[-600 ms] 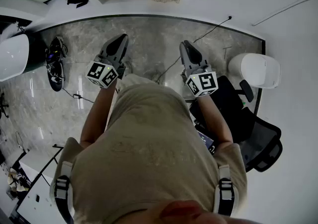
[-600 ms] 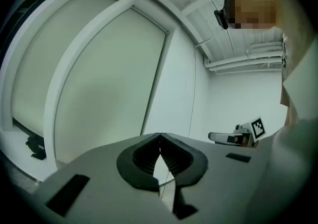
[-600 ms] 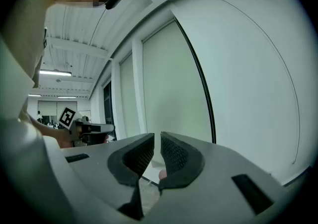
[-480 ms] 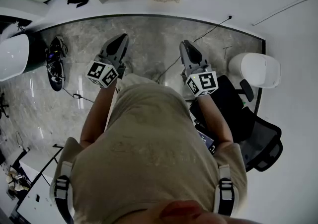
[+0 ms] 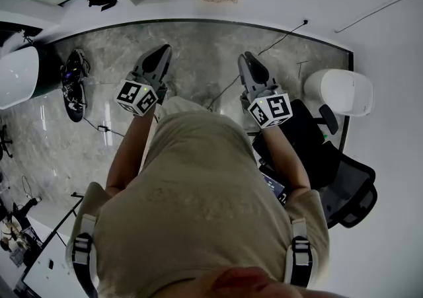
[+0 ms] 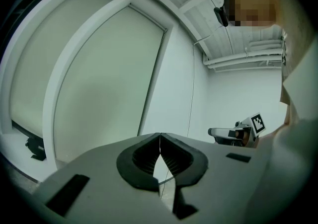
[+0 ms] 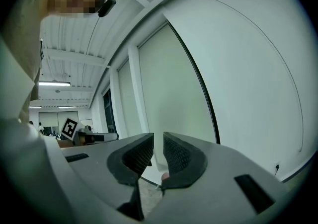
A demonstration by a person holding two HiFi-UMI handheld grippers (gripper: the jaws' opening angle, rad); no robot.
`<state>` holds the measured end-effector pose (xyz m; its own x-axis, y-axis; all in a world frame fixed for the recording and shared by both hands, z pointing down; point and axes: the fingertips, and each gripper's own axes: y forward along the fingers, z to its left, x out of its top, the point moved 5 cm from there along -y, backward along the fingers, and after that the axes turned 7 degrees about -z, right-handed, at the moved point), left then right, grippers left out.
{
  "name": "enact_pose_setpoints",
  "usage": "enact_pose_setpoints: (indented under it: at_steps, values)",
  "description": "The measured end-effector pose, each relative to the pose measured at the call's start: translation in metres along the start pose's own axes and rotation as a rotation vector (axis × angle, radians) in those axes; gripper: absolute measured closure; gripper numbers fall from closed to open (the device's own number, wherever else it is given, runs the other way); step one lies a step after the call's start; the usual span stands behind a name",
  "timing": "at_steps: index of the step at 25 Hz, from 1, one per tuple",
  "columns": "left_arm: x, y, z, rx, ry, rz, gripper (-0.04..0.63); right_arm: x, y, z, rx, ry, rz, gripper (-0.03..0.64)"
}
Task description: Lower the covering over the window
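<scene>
Left tool is clamped fully together and points level at the window. A hair-thin line runs down the seam of its jaws. Whether that's a cord or just the seam isn't clear, and nothing else is in its grip. Right tool has its jaws a narrow slit apart with nothing in the slit, and it's level too.

The blind sits at about 10 to 11 o'clock from the left tool and 12 to 1 o'clock from the right one. It looks mostly down already, though a dark uncovered strip shows at 9 o'clock in the left gripper view, under the far panel. A thin wire runs down the white wall at 1 o'clock of the left tool. It could be a pull cord or a plain cable, hard to say.

So the person looks to be in the approach bit. Best bet for doing it well:
- Work out which line actually drives the blind.
- Open one tool wider before reaching.
- Pinch the cord deep in the ribbed pads, not at the tips.
- Pull straight down in slow, even strokes so it doesn't slip or jam the roller.
</scene>
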<state>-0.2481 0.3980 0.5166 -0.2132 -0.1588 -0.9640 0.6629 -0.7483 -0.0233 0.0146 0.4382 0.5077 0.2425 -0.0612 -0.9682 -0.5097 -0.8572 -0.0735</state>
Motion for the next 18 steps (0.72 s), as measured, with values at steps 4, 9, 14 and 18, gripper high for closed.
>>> enact_pose_setpoints:
  at_steps: [4,9,14,18]
  values:
    - [0.000,0.007,-0.002,-0.006,-0.001,0.007,0.578,0.001,0.002,-0.003,0.000,0.004,-0.006,0.569]
    - [0.004,0.029,-0.009,-0.038,0.015,0.008,0.578,0.003,0.006,-0.009,-0.002,0.009,-0.004,0.569]
    - [0.007,0.074,0.006,-0.089,0.027,0.019,0.578,0.003,0.034,-0.026,-0.017,0.004,-0.012,0.569]
    - [0.017,0.109,0.038,-0.117,0.017,0.027,0.578,0.013,0.073,-0.038,-0.035,-0.028,-0.025,0.569]
